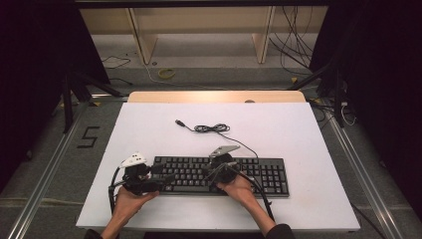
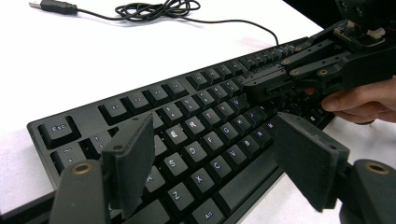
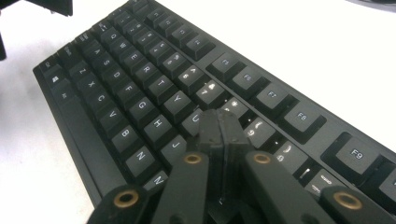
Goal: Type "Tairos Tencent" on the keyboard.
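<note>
Right gripper view has the right gripper (image 3: 219, 128) pressed closed, its tip down among the keys near J and K of the keyboard (image 3: 140, 93). The keyboard lies lengthwise across the near table (image 1: 298, 129). The left gripper (image 2: 215, 163) hangs wide over the left-hand letter keys, holding nothing; the right is nearer the middle rows.
</note>
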The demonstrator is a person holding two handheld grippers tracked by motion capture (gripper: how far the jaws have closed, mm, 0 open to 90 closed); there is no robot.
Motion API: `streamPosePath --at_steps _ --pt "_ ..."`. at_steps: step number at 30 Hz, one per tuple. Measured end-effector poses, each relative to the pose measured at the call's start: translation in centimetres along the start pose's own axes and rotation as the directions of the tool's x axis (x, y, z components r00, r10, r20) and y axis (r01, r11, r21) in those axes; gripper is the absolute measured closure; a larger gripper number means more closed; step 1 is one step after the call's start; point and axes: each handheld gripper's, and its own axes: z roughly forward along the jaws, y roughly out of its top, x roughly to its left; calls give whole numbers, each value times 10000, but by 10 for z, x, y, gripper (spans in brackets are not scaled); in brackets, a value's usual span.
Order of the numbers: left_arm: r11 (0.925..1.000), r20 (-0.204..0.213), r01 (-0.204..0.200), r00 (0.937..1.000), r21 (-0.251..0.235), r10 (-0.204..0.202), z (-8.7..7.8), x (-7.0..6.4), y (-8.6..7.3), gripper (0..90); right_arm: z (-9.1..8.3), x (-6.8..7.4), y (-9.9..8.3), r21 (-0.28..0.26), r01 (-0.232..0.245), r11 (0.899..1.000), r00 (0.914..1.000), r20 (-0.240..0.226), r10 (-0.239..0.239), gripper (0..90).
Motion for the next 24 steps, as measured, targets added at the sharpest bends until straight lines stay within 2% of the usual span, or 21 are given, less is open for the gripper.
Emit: streamPosePath --at_steps 12,24 --pt "10000 8 -26 10000 33 26 1 1 0 295 -12 -1 3 -610 -191 9980 9995 -275 174 850" --pt "10000 -14 3 10000 -21 -3 2 2 2 300 -21 2 3 -869 -199 9960 9986 -506 155 788"
